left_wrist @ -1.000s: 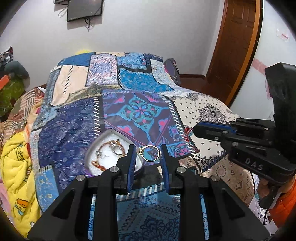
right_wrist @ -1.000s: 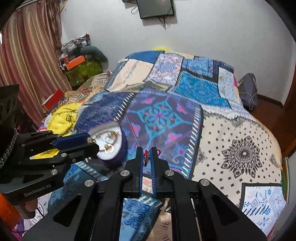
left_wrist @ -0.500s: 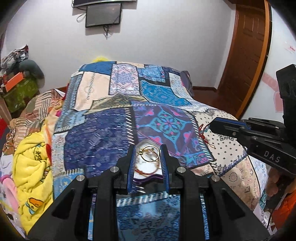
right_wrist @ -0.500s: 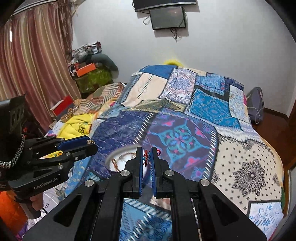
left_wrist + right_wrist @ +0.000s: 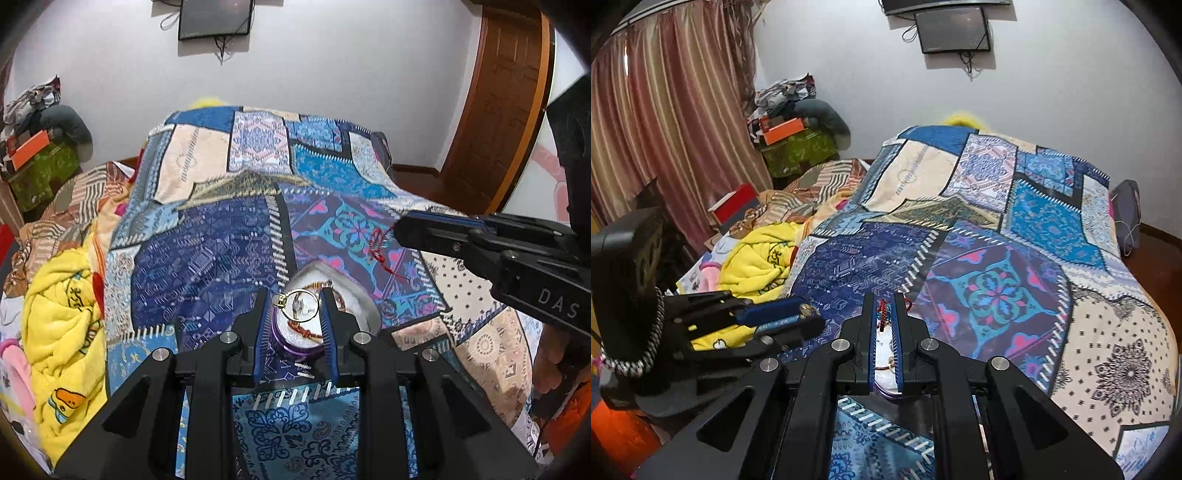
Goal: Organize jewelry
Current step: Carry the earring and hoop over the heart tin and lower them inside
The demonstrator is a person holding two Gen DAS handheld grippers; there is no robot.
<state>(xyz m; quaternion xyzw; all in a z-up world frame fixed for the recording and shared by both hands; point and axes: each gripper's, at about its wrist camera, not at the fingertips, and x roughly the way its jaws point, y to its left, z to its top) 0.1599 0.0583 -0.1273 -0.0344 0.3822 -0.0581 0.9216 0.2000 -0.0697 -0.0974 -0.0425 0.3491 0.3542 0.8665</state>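
My left gripper [image 5: 297,304] is shut on a gold ring [image 5: 300,305] and holds it just above a round purple jewelry box [image 5: 364,308] with a white lining, which sits on the patchwork bedspread. A brown beaded bracelet [image 5: 304,329] lies inside the box. My right gripper [image 5: 884,314] is shut on a red braided bracelet [image 5: 882,314], also above the box [image 5: 886,389]. In the left wrist view the right gripper [image 5: 400,230] comes in from the right with the red bracelet [image 5: 380,253] hanging from its tips. The left gripper [image 5: 809,314] shows at the left of the right wrist view.
The patchwork bedspread [image 5: 221,251] covers the bed. A yellow blanket [image 5: 62,302] is bunched at its left edge. Piled boxes and clothes [image 5: 792,136] stand by the striped curtain [image 5: 665,129]. A wooden door [image 5: 495,110] is at the right.
Both grippers have moved over the jewelry box while keeping hold of their pieces. The box now lies directly below the left gripper's tips, and the right gripper has come closer.
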